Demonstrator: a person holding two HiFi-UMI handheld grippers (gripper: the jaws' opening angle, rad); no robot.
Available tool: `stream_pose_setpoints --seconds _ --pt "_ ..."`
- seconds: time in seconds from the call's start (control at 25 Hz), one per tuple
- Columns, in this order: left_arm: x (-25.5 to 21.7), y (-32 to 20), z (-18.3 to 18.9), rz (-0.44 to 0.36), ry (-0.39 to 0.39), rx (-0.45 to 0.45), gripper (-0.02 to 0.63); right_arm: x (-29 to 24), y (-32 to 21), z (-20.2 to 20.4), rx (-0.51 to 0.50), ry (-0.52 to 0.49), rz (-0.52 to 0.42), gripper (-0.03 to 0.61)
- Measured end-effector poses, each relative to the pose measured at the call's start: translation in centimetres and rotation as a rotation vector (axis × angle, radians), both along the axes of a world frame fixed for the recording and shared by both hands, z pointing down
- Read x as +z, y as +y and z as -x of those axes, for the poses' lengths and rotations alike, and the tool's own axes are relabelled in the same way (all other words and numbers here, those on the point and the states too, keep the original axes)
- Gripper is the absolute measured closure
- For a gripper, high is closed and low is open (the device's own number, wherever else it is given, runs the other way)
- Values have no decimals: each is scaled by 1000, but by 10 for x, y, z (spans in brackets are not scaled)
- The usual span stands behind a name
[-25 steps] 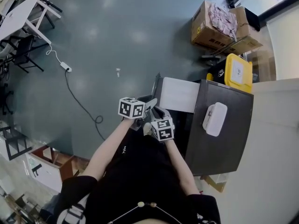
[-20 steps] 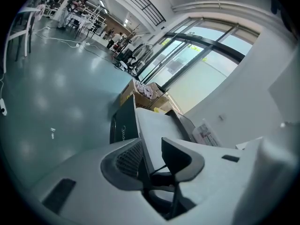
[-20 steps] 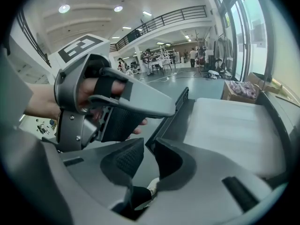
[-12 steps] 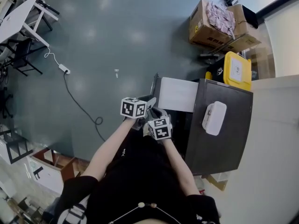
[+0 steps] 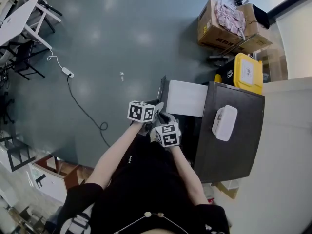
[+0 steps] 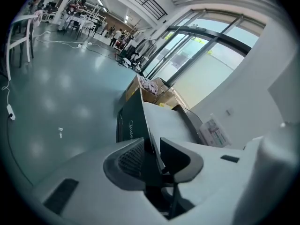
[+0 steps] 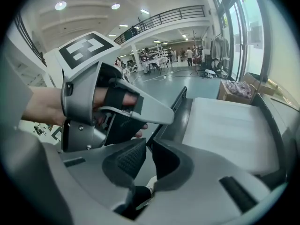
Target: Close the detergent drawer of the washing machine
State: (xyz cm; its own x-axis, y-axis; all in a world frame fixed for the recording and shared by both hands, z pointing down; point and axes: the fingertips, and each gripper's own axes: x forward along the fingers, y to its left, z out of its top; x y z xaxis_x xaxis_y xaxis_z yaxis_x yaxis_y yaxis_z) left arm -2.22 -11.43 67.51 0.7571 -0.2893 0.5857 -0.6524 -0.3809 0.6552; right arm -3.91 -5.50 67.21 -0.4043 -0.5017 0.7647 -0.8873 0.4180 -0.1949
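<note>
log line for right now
left hand-held gripper: jaws just closed on detergent drawer front | right hand-held gripper: empty, jaws just closing | drawer out

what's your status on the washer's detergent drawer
Left gripper fingers just closed on the drawer front edge. Right gripper fingers closing too, narrow gap, nothing gripped. Drawer pulled out, not yet shut. No obstruction seen.

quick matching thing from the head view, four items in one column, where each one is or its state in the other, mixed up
Things:
1 detergent drawer
2 white case
3 cardboard box
4 power strip

Place or state:
a holds pinkish cloth
b on the grey floor, on a cable
c sticking out from the washing machine
d on the machine's dark top

Pairs: 1-c, 2-d, 3-a, 4-b
</note>
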Motion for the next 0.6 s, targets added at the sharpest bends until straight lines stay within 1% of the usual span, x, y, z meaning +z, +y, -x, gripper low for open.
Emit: stream_pose_setpoints --seconds 0.12,0.24,0.36,0.48,0.6 --pt "-8 -2 0 -25 5 -2 512 -10 -2 -2 15 -27 -18 532" --pt "-14 -3 -1 -22 23 4 512 -18 -2 -2 15 -29 -34 534" --pt "-17 -1 -2 -33 3 15 512 -22 -1 -4 22 -38 -41 535" --pt "-21 -1 -5 -39 15 5 512 -26 -1 -6 28 -53 -45 537" --pt "-23 -3 -7 -46 10 -2 512 -28 0 -8 28 -68 -39 542"
